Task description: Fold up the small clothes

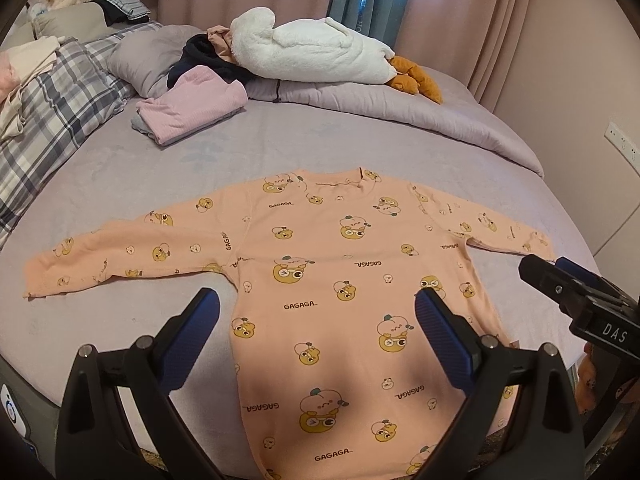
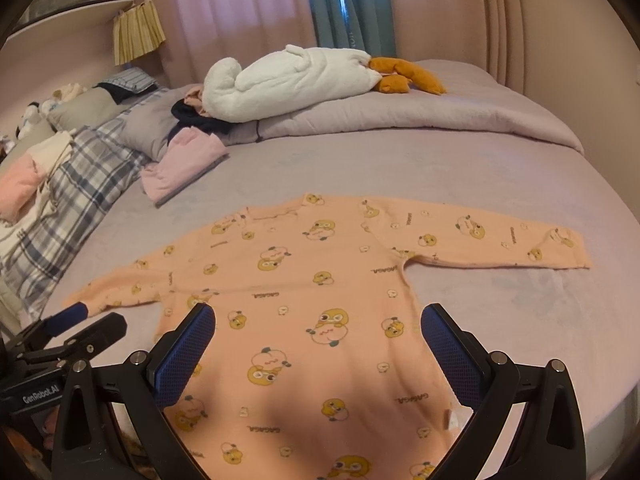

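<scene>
A small peach long-sleeved top (image 1: 320, 280) printed with yellow cartoon ducks and "GAGAGA" lies flat on the lilac bed, both sleeves spread out sideways, its hem toward me. My left gripper (image 1: 318, 308) hovers open above its lower half, nothing between the blue pads. In the right wrist view the same top (image 2: 304, 292) fills the foreground, and my right gripper (image 2: 318, 324) is open over its lower body, holding nothing. The right gripper's black body (image 1: 580, 300) shows at the right edge of the left wrist view, near the right sleeve's cuff. The left gripper (image 2: 84, 320) shows by the left sleeve.
A folded pink garment (image 1: 192, 104) lies behind the top to the left. A white plush goose (image 1: 312, 48) with orange feet rests on a rolled lilac duvet (image 1: 400, 108) at the back. Plaid pillows (image 1: 60, 92) and piled clothes line the left side.
</scene>
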A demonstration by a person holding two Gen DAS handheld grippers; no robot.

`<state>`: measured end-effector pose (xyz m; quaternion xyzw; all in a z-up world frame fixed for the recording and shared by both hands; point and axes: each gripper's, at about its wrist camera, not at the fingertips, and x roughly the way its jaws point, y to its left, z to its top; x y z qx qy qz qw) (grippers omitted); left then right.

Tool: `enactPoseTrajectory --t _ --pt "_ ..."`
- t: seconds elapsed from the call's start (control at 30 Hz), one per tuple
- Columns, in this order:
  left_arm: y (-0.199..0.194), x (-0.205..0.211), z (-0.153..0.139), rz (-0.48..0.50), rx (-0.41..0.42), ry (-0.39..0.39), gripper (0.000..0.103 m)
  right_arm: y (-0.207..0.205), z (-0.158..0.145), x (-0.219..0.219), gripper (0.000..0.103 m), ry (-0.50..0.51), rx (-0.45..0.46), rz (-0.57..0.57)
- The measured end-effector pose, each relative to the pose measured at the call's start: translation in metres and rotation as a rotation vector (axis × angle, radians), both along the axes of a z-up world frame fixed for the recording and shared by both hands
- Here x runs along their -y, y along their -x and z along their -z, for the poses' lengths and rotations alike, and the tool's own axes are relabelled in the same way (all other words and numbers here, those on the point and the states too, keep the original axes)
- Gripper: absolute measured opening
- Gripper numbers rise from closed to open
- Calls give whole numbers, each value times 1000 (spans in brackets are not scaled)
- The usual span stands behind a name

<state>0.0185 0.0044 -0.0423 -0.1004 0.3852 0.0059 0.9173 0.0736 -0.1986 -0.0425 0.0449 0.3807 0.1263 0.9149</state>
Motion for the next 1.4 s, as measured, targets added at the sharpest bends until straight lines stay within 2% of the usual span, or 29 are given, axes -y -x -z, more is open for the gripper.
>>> enactPoseTrajectory --t 0.8,0.87,0.97,1.1,1.2,1.4 --pt "-6 0 7 9 -27 23 98 3 -4 24 102 -33 33 95" --pt "-9 1 9 9 -34 26 98 4 -5 29 99 -44 43 111" --pt "-13 2 11 8 -43 30 97 3 -7 46 98 -87 46 141" --pt "-21 1 15 -2 -56 34 97 1 -6 84 97 -89 51 230" --pt "-28 0 21 -9 -78 40 96 -3 -5 118 91 -115 42 301" --pt "-43 -7 39 -46 -132 81 92 -23 10 205 73 -202 -20 482"
